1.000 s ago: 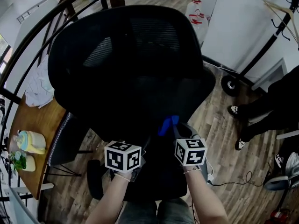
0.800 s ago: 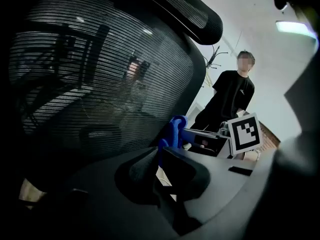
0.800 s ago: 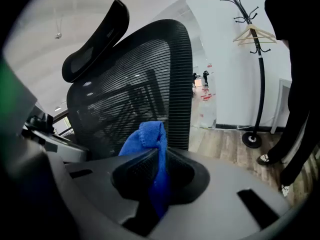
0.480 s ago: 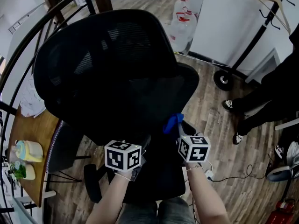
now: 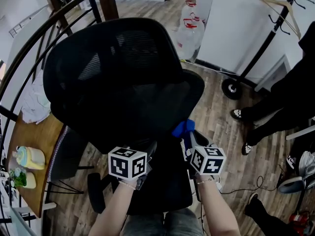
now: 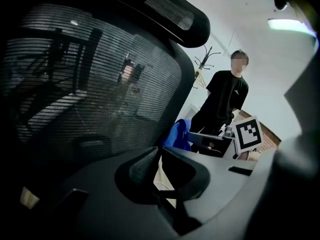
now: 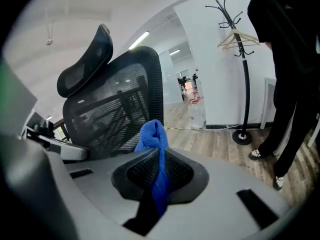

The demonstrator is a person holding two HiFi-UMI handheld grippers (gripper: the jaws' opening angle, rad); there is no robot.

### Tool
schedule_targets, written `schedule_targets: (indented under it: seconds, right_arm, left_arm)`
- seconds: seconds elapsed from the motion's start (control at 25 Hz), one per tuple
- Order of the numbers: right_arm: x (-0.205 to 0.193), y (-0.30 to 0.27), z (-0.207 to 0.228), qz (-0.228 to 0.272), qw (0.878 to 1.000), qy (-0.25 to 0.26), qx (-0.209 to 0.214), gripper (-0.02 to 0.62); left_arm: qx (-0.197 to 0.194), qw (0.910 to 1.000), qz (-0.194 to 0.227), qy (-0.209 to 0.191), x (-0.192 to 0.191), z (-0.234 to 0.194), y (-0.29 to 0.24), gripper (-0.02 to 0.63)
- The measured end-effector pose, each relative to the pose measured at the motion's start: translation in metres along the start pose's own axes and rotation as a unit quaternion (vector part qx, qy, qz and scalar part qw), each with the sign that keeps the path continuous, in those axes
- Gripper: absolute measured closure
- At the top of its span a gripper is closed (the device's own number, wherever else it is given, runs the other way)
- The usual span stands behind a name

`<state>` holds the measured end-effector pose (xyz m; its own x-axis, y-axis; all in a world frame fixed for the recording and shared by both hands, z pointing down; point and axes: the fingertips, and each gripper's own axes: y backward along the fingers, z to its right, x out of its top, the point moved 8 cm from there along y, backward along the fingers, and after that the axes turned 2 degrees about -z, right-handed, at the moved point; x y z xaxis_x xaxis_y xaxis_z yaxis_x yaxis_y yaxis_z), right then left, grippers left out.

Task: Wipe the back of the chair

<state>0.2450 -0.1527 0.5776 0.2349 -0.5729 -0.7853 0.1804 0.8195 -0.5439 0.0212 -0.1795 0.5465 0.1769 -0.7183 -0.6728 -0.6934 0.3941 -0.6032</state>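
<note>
Chair back [image 5: 113, 77] beyond right tongs [image 7: 160, 173] (tight on cloth [image 7: 152, 135]), left tongs [image 6: 161, 173] slightly apart

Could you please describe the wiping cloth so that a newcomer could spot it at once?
Start at the big black mesh chair in the middle of the room and go to the lower right edge of its back. There the right gripper pinches a small cloth, the only bright blue thing among black and grey.

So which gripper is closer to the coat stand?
Right. The right gripper, clamping the blue cloth, is lower-left of the coat stand; the left gripper lies farther left.
</note>
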Motion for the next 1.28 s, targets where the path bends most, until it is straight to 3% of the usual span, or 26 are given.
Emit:
schedule_targets:
  seconds: [0.24, 0.52, 0.96, 1.28]
  right_arm:
    - [0.019, 0.034, -0.026, 0.024, 0.999, -0.002, 0.043, 0.545]
    - [0.048, 0.069, -0.071, 0.048, 0.993, 0.031, 0.102, 0.545]
    - [0.09, 0.119, -0.143, 0.104, 0.972, 0.06, 0.202, 0.548]
    - [0.09, 0.132, -0.169, 0.118, 0.961, 0.08, 0.238, 0.565]
  left_arm:
    - [0.003, 0.9995, 0.03, -0.005, 0.014, 0.005, 0.033, 0.572]
    - [0.021, 0.9965, 0.08, -0.012, 0.036, 0.015, 0.083, 0.572]
    - [0.058, 0.9863, 0.151, -0.032, 0.051, 0.032, 0.16, 0.572]
    - [0.069, 0.9791, 0.187, -0.038, 0.049, 0.04, 0.186, 0.572]
